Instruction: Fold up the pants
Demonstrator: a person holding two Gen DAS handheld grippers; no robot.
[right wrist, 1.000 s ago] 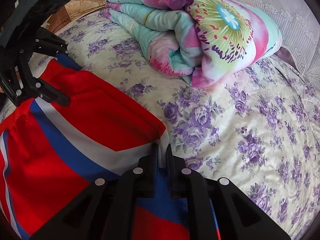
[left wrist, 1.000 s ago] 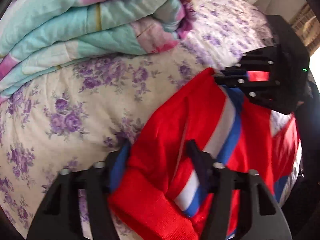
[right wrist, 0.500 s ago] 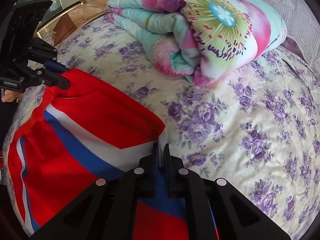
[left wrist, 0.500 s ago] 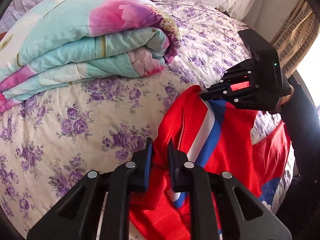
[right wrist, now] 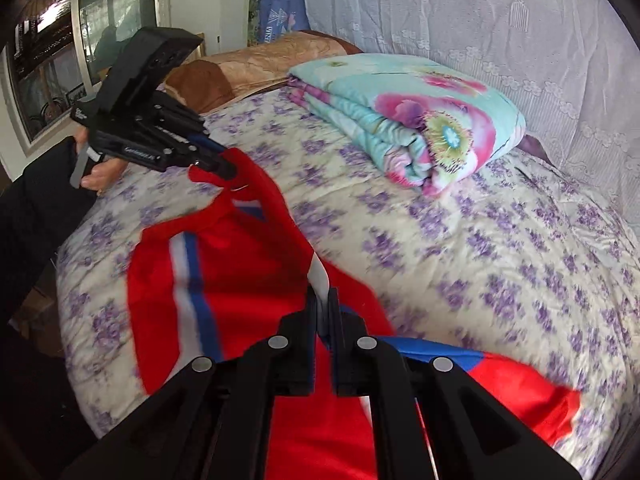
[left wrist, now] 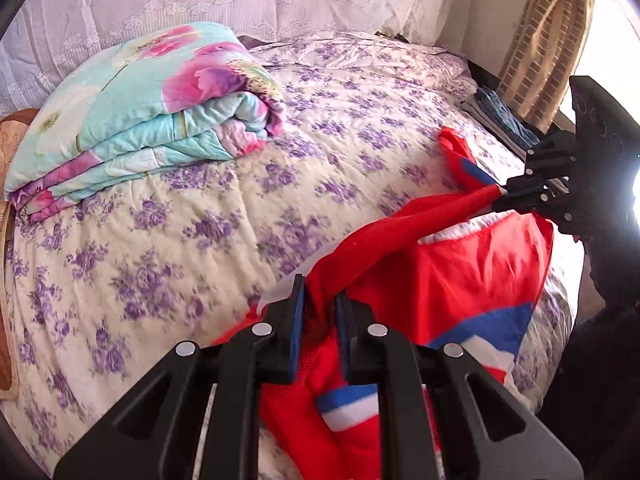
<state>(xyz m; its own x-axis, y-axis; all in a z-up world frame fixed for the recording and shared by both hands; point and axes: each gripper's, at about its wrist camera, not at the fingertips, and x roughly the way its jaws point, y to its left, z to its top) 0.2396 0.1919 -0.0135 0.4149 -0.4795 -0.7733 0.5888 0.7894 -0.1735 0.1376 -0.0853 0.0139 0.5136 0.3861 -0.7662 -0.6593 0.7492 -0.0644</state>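
Purple-flowered bedding [left wrist: 192, 216] lies under my red pants with blue-white stripes [left wrist: 440, 280], lifted between both tools. My left gripper [left wrist: 319, 312] and right gripper [right wrist: 322, 312] each pinch an edge; I should keep it taut and level, laying it without wrinkles.

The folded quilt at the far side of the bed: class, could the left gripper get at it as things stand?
Probably not yet. The left gripper is shut on the red pants, as is the right gripper. The bedspread before the quilt lies open, so only that grip hinders it.
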